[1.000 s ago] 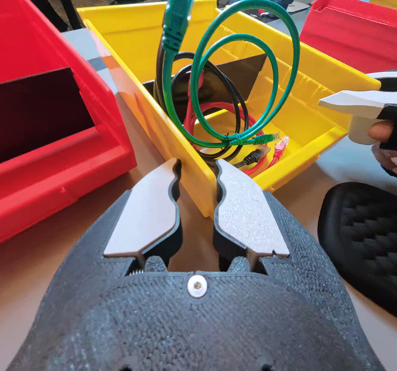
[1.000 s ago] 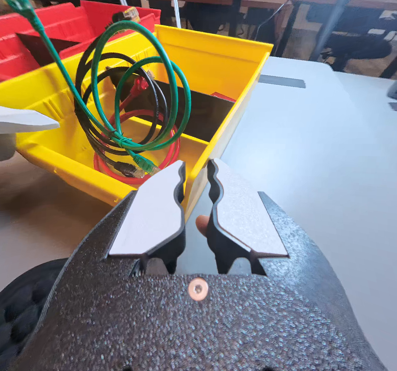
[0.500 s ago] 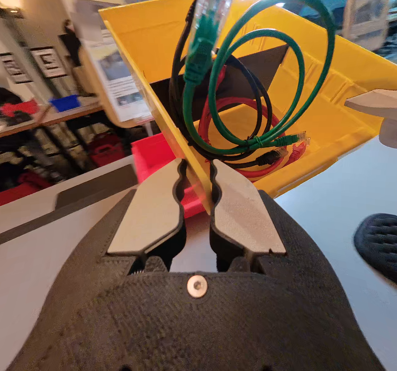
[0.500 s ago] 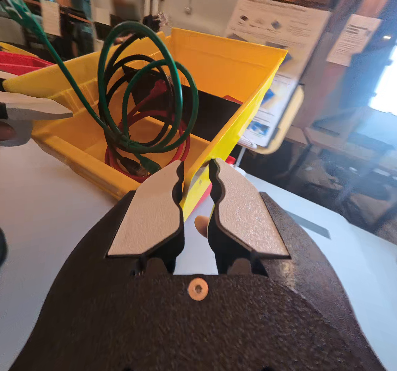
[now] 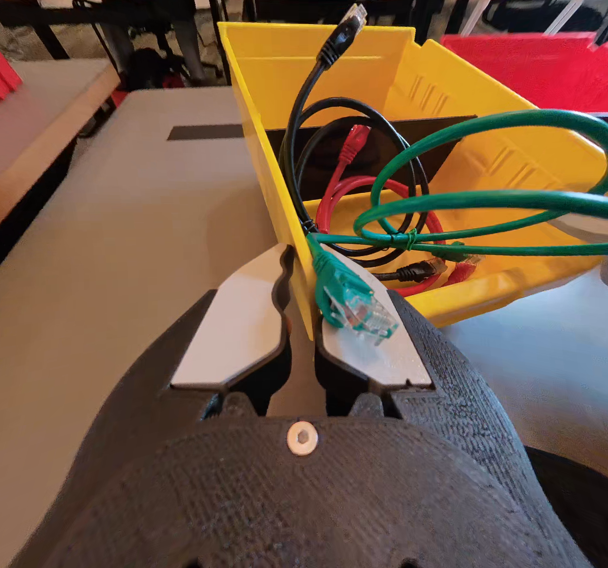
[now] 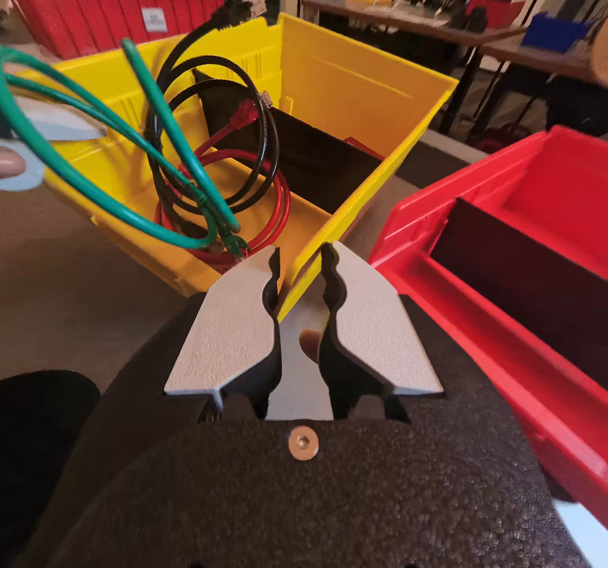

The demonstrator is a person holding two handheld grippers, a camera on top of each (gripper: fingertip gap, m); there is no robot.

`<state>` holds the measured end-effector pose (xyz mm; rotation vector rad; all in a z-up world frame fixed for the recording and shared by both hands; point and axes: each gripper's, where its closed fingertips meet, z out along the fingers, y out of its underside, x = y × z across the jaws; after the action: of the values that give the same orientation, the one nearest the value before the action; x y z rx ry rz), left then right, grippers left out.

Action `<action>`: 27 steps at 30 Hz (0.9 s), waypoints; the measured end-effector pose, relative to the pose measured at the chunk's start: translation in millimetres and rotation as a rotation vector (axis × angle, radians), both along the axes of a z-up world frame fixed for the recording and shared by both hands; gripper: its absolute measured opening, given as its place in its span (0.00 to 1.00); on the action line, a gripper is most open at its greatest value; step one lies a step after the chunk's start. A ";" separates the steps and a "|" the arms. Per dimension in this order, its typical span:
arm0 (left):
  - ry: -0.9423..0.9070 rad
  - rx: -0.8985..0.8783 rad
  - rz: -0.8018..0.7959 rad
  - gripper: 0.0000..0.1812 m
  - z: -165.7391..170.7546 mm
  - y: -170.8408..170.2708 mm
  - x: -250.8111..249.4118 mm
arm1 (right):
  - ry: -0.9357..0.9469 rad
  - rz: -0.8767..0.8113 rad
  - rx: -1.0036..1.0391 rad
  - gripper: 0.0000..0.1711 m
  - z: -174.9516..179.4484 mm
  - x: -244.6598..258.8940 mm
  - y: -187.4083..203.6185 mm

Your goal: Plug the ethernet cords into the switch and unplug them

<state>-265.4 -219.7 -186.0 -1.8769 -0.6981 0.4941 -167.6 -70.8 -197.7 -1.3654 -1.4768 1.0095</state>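
Note:
A yellow bin [image 5: 312, 68] holds coiled green [image 5: 460, 203], black [image 5: 296, 144] and red [image 5: 342, 187] ethernet cords. My left gripper [image 5: 301, 256] is shut on the bin's left wall. The green cord's plug [image 5: 358, 308] lies on its right finger. My right gripper [image 6: 301, 253] is shut on the yellow bin's [image 6: 362, 98] right wall. The green cord [image 6: 148, 144] leans out over the bin's left side. The black cord's plug [image 6: 243, 3] sticks up above the rim. A black divider [image 6: 312, 164] crosses the bin. No switch is in view.
A red bin [image 6: 493, 256] stands close to the right of the right gripper. Another red bin [image 5: 526, 68] is behind the yellow bin. The grey table [image 5: 131, 223] has a black tape strip [image 5: 204, 132] on the left. Tables and chairs stand beyond. Tip to tip, the grippers are about 20 centimetres apart.
Both grippers have carried the yellow bin up and swung it round to a new spot. The green coil has tipped over, and its plug has dropped onto the left gripper's finger.

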 end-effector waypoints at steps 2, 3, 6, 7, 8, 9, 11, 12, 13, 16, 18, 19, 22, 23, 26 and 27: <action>-0.023 -0.053 0.002 0.06 -19.5 5.0 -7.2 | -0.053 0.001 0.031 0.15 -22.0 -3.3 3.3; -0.039 -0.074 -0.005 0.06 -29.3 9.7 -9.8 | -0.084 0.004 0.039 0.15 -32.0 -4.2 7.3; -0.103 -0.108 -0.094 0.08 -51.4 21.5 -6.8 | -0.127 0.050 0.108 0.16 -32.2 -0.3 18.8; -0.103 -0.071 -0.128 0.09 -46.7 22.9 -5.5 | -0.149 0.102 0.116 0.20 -29.9 5.4 18.5; -0.096 -0.022 -0.150 0.11 -37.1 21.1 -5.5 | -0.149 0.141 0.113 0.24 -23.7 12.2 20.1; -0.091 0.006 -0.171 0.14 -28.5 16.8 -6.3 | -0.157 0.178 0.117 0.27 -17.8 20.4 23.6; -0.085 0.007 -0.201 0.20 -17.5 4.7 -7.7 | -0.227 0.230 0.139 0.31 -13.7 37.7 37.6; -0.066 -0.005 -0.210 0.22 -11.3 -1.6 -6.8 | -0.276 0.244 0.175 0.32 -15.5 45.4 48.5; -0.030 -0.019 -0.233 0.23 -3.4 -5.5 -1.8 | -0.331 0.245 0.238 0.33 -19.8 51.6 62.3; 0.086 -0.113 -0.308 0.23 15.1 -9.3 20.0 | -0.518 0.240 0.436 0.38 -40.0 61.0 101.6; 0.114 -0.161 -0.341 0.22 23.2 -4.2 29.4 | -0.604 0.252 0.546 0.39 -49.7 57.0 114.6; 0.127 -0.164 -0.344 0.20 29.1 0.6 29.9 | -0.639 0.263 0.600 0.40 -54.4 52.7 118.7; 0.145 -0.177 -0.353 0.16 44.8 21.1 18.0 | -0.732 0.300 0.653 0.40 -72.5 38.1 123.5; 0.154 -0.205 -0.350 0.16 47.8 27.9 9.1 | -0.750 0.308 0.645 0.40 -77.6 33.5 124.0; 0.149 -0.325 -0.378 0.20 50.5 43.5 -1.4 | -0.798 0.327 0.663 0.30 -87.2 28.8 130.8; 0.180 -0.341 -0.421 0.20 54.9 50.0 3.9 | -0.806 0.355 0.642 0.23 -89.2 31.4 127.9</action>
<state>-261.5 -169.8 -131.1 -2.1900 -0.0905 0.5203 -136.2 57.1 -286.9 -1.0722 -2.4289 0.0778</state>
